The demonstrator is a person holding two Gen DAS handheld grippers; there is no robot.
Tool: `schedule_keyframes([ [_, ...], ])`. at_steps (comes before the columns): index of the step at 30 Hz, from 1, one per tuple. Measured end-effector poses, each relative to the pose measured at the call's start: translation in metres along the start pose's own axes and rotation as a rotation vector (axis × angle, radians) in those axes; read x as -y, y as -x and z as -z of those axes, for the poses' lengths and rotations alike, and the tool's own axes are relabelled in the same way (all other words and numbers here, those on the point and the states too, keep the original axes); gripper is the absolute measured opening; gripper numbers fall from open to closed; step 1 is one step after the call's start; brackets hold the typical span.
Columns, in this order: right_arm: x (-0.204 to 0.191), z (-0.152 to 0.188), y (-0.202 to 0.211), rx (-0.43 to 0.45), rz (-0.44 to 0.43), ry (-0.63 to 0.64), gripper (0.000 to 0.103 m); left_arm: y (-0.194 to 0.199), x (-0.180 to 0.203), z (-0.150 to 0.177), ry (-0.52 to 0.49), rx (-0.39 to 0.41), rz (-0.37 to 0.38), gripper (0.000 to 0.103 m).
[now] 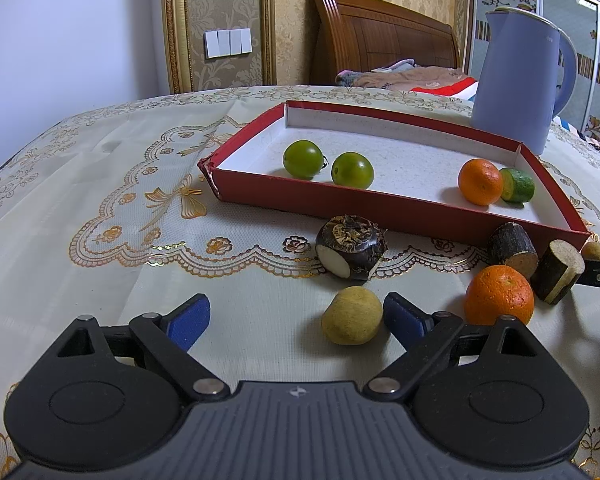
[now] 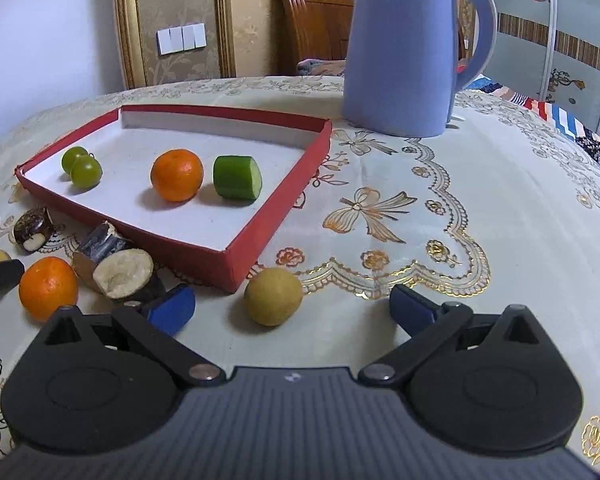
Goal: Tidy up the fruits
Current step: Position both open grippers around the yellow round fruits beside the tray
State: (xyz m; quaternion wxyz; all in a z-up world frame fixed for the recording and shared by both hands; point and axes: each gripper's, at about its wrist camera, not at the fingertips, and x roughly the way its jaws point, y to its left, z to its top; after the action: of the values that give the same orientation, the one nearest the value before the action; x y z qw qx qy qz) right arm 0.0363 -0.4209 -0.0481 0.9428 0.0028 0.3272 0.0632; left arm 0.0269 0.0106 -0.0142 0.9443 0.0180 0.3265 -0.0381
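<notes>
Left hand-held gripper (image 1: 297,318) gapes wide, holding nothing; a yellow-brown fruit (image 1: 352,315) lies just beside its right finger

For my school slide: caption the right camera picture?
Open tongs near a yellow fruit beside the red tray.

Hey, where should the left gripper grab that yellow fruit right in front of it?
Across its middle, coming straight ahead and low. The yellow fruit is small, roundish and lies on the tablecloth just inside the left gripper's open jaws, near one finger, so shift slightly toward the orange to centre it first.
</notes>
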Motion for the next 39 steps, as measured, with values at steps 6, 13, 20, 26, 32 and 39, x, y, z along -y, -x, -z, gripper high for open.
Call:
schedule_keyframes([
  [6,0.0005,0.0006,0.0012,0.005,0.001,0.005,0.092,-0.0001,0.0003,-0.0001,0.000,0.000,0.000,0.094],
  [13,-0.0001,0.0018,0.0031,0.017,0.011,0.011,0.082,-0.0001,0.0003,-0.0001,-0.001,0.000,0.000,0.094],
  [20,-0.0014,0.0015,0.0032,0.016,0.015,0.022,0.081,0.0000,0.0000,-0.0003,-0.001,0.000,0.000,0.095],
  [26,-0.0010,0.0016,0.0030,0.017,0.011,0.019,0.082,-0.0003,-0.0010,0.0011,0.005,0.002,0.005,0.095],
  [32,-0.0009,0.0015,0.0030,0.017,0.011,0.018,0.082,0.0003,-0.0018,0.0017,0.006,0.004,0.003,0.094],
  [39,-0.0009,0.0016,0.0030,0.017,0.011,0.018,0.082,0.0075,0.0056,0.0041,-0.048,0.020,0.024,0.081],
])
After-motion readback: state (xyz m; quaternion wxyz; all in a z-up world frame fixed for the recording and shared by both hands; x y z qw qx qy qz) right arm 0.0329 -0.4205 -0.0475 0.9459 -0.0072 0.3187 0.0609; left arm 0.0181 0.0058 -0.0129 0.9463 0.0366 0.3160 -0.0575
